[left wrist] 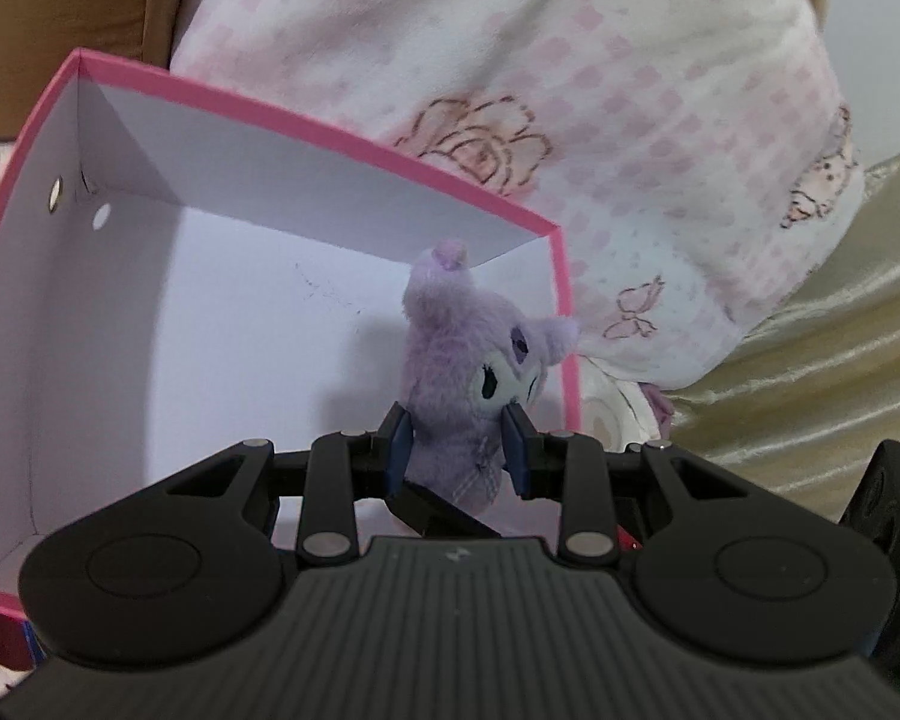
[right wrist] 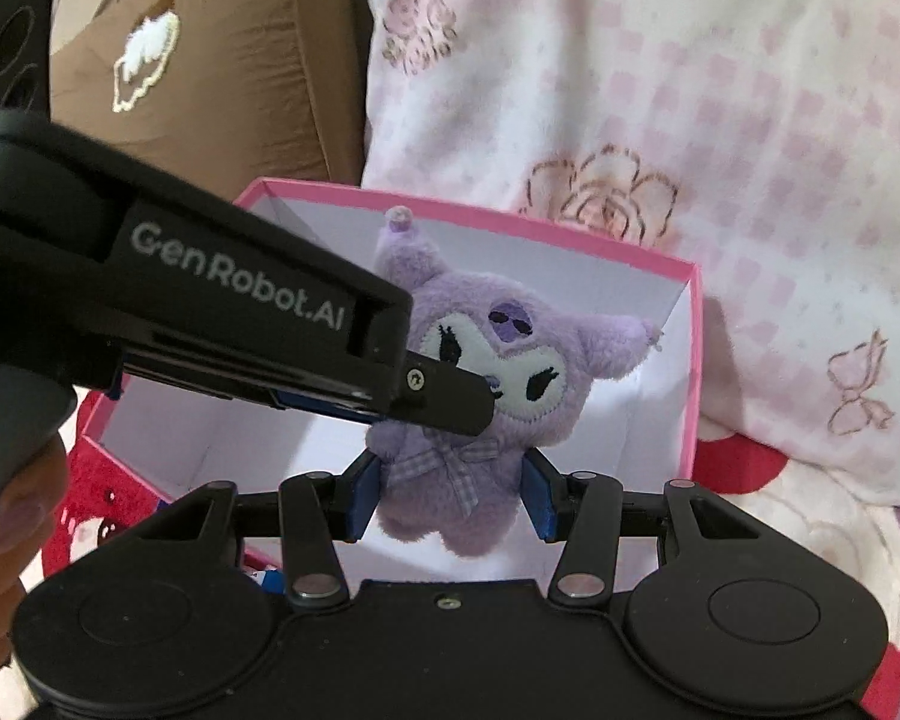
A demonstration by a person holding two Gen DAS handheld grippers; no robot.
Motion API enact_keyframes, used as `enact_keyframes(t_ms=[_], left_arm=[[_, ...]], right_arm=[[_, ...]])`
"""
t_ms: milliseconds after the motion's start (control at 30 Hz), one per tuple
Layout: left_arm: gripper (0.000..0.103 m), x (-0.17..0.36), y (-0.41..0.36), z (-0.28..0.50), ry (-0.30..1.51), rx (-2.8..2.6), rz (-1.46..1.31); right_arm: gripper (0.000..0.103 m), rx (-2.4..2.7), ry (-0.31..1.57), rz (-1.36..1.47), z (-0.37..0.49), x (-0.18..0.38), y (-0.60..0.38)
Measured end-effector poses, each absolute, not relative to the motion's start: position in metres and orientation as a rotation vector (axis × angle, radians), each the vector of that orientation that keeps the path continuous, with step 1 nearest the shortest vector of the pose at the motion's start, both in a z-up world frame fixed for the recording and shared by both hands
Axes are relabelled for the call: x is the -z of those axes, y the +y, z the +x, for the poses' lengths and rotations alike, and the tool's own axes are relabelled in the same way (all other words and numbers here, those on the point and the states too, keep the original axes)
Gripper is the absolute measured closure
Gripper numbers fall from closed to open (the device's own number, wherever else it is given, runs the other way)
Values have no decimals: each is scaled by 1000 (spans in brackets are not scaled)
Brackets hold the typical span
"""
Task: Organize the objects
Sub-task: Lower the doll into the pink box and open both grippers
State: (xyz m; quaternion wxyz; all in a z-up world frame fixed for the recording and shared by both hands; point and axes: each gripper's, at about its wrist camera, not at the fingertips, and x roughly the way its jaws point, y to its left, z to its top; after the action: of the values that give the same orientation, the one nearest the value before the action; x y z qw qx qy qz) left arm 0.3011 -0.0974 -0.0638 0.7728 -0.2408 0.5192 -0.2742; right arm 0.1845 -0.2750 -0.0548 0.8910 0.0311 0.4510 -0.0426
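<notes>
A purple plush toy (left wrist: 471, 372) with a white face and a checked bow hangs over the open pink box (left wrist: 330, 138), close to the box's right wall. My left gripper (left wrist: 457, 450) is shut on the toy's body, its blue pads pressed into the fur on both sides. In the right wrist view the plush toy (right wrist: 480, 360) faces the camera, with my right gripper (right wrist: 451, 498) shut on its lower body. The left gripper's fingers (right wrist: 450, 399) reach in from the left and clamp the toy at the neck. The pink box (right wrist: 693, 360) has white inner walls and nothing visible inside.
A pink-checked floral blanket (left wrist: 600, 90) is piled behind and to the right of the box. A brown cushion (right wrist: 210, 60) stands at the back left, gold satin fabric (left wrist: 810, 360) lies at the right, and red patterned cloth (right wrist: 108, 510) sits under the box. A hand (right wrist: 12, 516) grips the left handle.
</notes>
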Motion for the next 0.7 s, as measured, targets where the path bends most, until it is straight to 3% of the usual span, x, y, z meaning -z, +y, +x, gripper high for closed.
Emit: enact_keyframes(t_ms=[700], left_arm=[[73,122,-113,346,1232,476,-624]], right_arm=[[49,116,1100,-47,245,102,-286]])
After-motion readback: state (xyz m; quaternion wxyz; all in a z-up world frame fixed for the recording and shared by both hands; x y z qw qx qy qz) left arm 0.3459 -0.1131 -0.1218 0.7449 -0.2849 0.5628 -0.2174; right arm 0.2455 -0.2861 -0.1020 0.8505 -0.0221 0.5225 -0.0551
